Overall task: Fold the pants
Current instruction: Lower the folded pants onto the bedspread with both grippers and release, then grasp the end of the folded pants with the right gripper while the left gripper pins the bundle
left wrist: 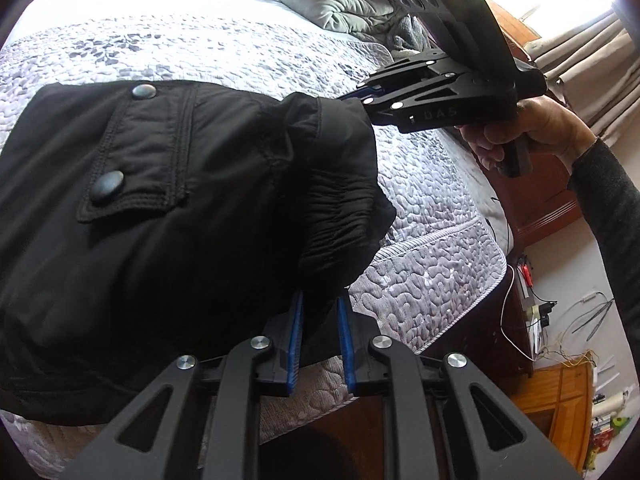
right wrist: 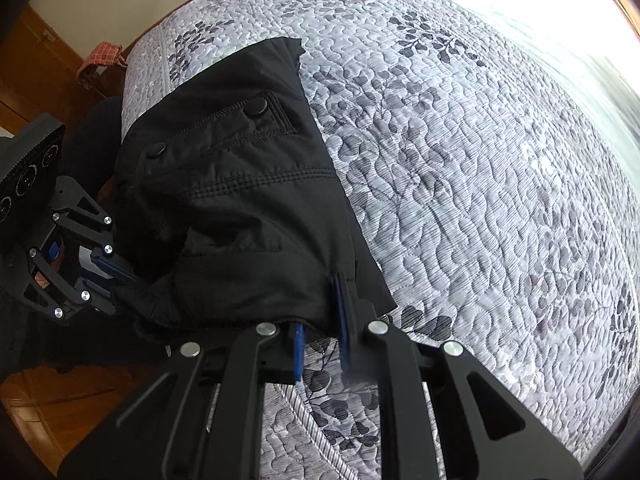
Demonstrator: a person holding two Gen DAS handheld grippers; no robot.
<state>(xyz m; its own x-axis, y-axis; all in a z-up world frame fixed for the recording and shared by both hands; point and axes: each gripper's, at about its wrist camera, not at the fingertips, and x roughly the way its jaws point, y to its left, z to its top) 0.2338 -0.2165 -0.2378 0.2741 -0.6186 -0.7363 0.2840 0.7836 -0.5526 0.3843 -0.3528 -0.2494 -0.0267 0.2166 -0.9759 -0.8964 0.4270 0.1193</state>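
Observation:
Black pants [left wrist: 168,184] with a flap pocket and snap buttons lie folded on the quilted bed; they also show in the right wrist view [right wrist: 240,184]. My left gripper [left wrist: 320,312] is shut on the near elastic edge of the pants, with cloth between its blue pads. It shows from the side in the right wrist view [right wrist: 120,280]. My right gripper [right wrist: 322,312] is shut on the pants edge too. In the left wrist view it [left wrist: 360,98] grips the far corner, held by a hand.
A grey floral quilt [right wrist: 480,160] covers the bed. A folded grey duvet [left wrist: 340,0] lies at the head. A wooden nightstand [left wrist: 560,400] with cables stands beside the bed. Curtains [left wrist: 580,48] hang by the window. A wooden floor [right wrist: 60,400] lies below the bed edge.

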